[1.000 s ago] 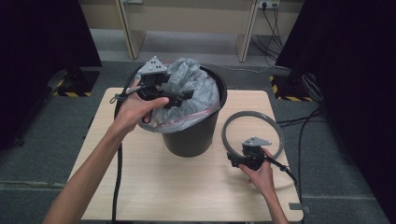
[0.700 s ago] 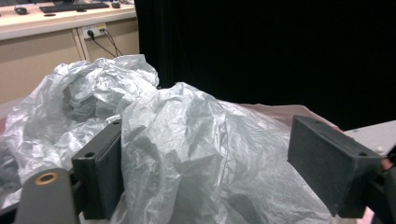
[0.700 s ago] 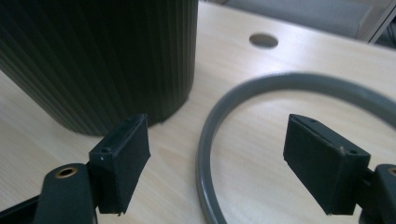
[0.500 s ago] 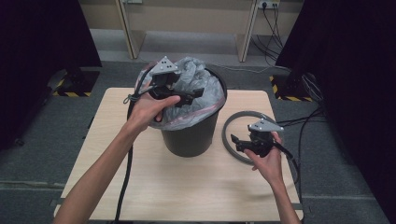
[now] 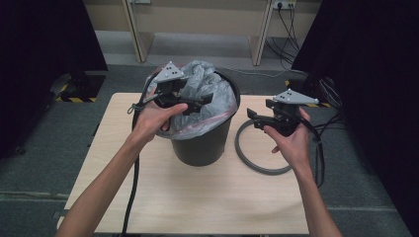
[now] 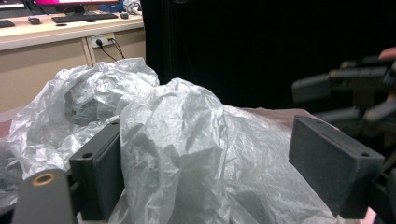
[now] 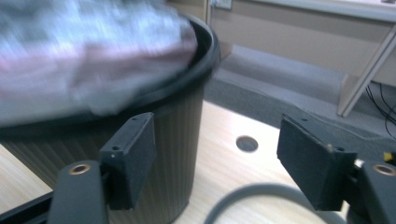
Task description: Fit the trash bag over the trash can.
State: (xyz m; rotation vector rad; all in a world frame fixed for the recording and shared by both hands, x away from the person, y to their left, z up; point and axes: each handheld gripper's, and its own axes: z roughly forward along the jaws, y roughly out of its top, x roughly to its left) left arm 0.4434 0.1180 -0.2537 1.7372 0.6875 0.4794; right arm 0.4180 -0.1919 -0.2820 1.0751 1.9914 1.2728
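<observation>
Raised off the ring [image 5: 252, 157], the right gripper [image 5: 253, 116] is held wide open, empty, at the bin's [image 5: 203, 143] 3 o'clock; the left gripper's [image 5: 205, 101] open jaws straddle the bag [image 6: 187, 154].

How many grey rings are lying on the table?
1. The grey ring lies flat on the table, right of the black bin, below the right gripper. The bin could hide another.

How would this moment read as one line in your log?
left claw: open around crinkled grey plastic bag | right claw: open, empty | black round bin | grey ring on table
</observation>
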